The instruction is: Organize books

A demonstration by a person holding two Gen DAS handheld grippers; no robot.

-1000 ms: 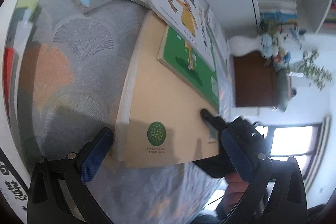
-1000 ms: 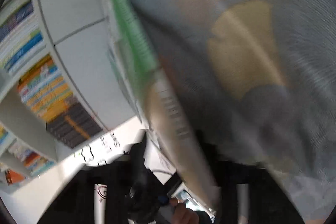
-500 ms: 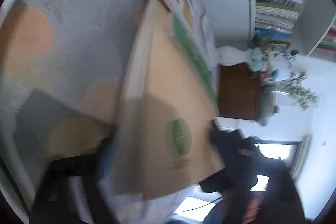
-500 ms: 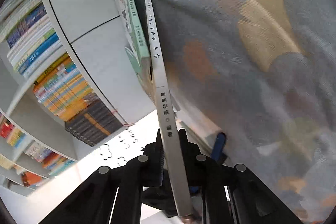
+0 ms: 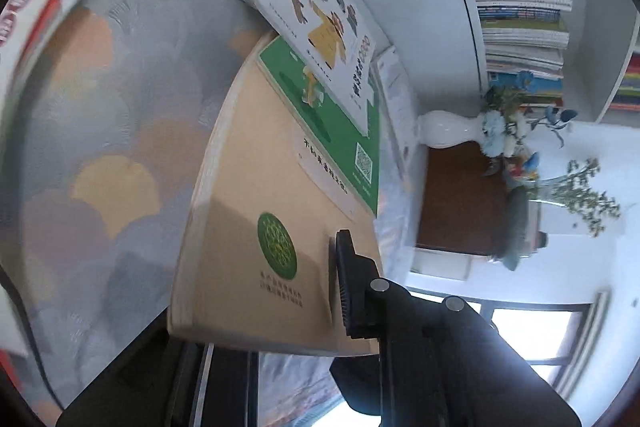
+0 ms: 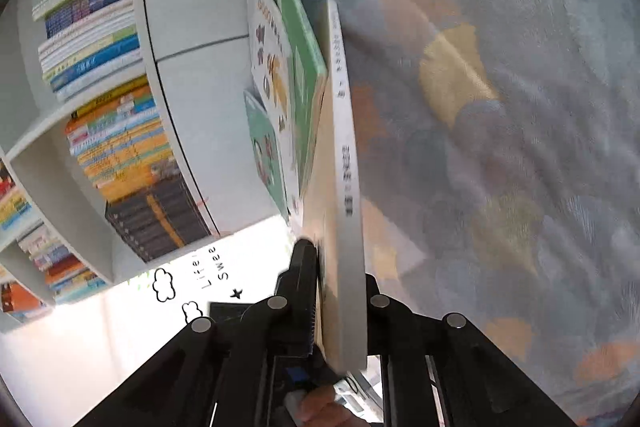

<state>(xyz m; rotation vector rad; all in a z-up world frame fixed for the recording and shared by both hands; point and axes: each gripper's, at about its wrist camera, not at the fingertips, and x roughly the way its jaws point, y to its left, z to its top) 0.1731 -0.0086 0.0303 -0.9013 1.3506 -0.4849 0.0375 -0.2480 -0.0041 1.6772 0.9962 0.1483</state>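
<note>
On the patterned carpet (image 5: 120, 115) before the bookshelves (image 6: 92, 75), both the left gripper (image 5: 280, 307) and right gripper (image 6: 340, 291) have just closed onto the beige book (image 5: 256, 227), so they should lift evenly, keeping it level under the green book (image 5: 332, 123).

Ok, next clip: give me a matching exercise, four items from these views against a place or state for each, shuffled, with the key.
Items
1. tan book
2. green book
3. white book with brown animals
4. white vase

Places or states
A. lies on the tan cover, partly under another book
B. stands on a brown cabinet, holding flowers
C. clamped by the left gripper and the right gripper
D. topmost of the three stacked books

Pairs: 1-C, 2-A, 3-D, 4-B
</note>
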